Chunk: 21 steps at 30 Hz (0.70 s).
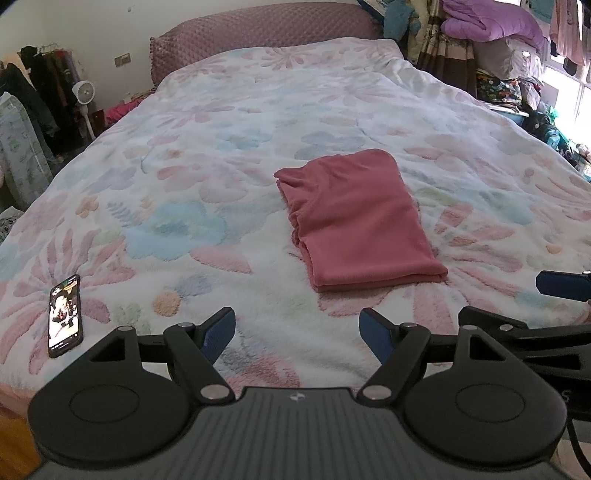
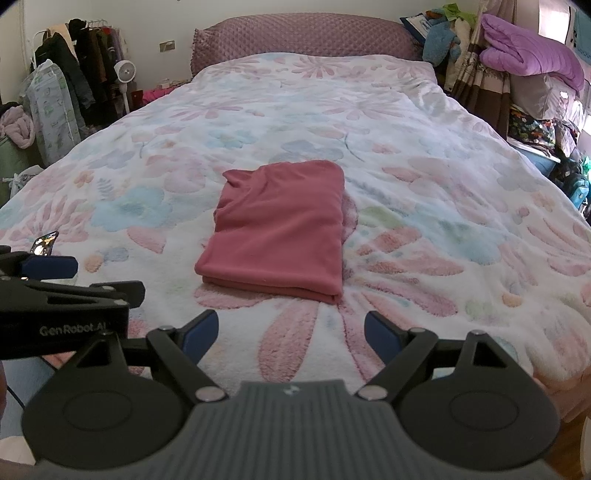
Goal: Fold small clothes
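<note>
Bed point(image 1: 229, 122) covered by a fluffy white blanket point(image 1: 184, 177) printed with pink and blue flowers fills both views. A pink garment point(image 1: 358, 218) is seen lying near the middle of the blanket, folded into a neat rectangle several layers thick, with its folded edge turned toward the cameras. In the right wrist view the same garment point(image 2: 280, 229) is seen straight ahead, flat and untouched.

The left gripper point(image 1: 297, 332) is held low over the near edge of the bed, its two blue-padded fingers spread wide with nothing between them. The right gripper point(image 2: 291, 334) is held beside it in the same way, jaws wide apart and empty. Both are well short of the garment and touch no cloth. Each gripper is partly seen at the edge of the other's view.

A phone point(image 1: 65, 315) with a lit screen is seen lying on the blanket to the left, well apart from the garment. A padded mauve headboard point(image 1: 266, 35) is seen at the far end of the bed. A rack of dark clothes point(image 2: 74, 66) and a small white fan point(image 2: 123, 72) are seen along the left wall, and a pile of bedding topped by a purple quilt point(image 2: 532, 55) is seen on the right, beside a bright window.
</note>
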Available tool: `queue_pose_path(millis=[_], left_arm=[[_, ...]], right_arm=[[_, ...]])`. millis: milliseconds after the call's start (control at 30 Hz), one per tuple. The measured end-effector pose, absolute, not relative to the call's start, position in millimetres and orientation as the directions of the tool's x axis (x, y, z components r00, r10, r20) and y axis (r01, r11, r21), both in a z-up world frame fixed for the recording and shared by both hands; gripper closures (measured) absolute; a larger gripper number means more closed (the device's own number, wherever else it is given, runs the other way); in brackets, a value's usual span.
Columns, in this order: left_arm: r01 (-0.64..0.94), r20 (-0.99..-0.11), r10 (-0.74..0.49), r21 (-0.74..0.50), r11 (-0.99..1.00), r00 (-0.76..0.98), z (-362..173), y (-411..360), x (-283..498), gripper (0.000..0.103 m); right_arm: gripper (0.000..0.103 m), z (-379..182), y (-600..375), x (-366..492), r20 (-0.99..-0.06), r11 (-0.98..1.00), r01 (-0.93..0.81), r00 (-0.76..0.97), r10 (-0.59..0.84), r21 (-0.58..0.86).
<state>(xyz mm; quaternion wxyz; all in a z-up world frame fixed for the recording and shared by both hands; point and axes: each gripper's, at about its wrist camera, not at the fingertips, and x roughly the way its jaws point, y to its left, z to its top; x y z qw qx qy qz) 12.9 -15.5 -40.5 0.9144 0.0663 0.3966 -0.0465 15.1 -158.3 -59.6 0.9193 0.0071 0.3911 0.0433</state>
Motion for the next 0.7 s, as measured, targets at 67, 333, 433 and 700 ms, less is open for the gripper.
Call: queue_pose_path(millis=[67,333,433,700], left_arm=[[0.138,-0.73,-0.033,0.085,0.987,0.683,-39.6,-15.6,12.9,0.014],[0.14,-0.729,-0.036,0.083,0.987,0.683,-39.7,-14.3,14.0,0.014],[0.139,-0.728,-0.036,0.083,0.987,0.684,-39.6,-14.2,13.9,0.014],[0.138,-0.73,-0.037,0.079,0.987,0.682,-40.4,-14.1,14.0,0.014]], right_arm=[[0.021,-59.5,-158.1,14.9,-0.718,0.996,-0.073,0.691,0.084,0.046],[0.021,-58.9,-158.7,15.4,-0.719,0.996,-0.074,0.69,0.087,0.05],[0.021,-58.5,-158.5,15.3,-0.717,0.996,-0.074,0.692,0.086,0.048],[0.021,-58.5,-159.2,15.0,-0.715,0.996,-0.071,0.693,0.087,0.052]])
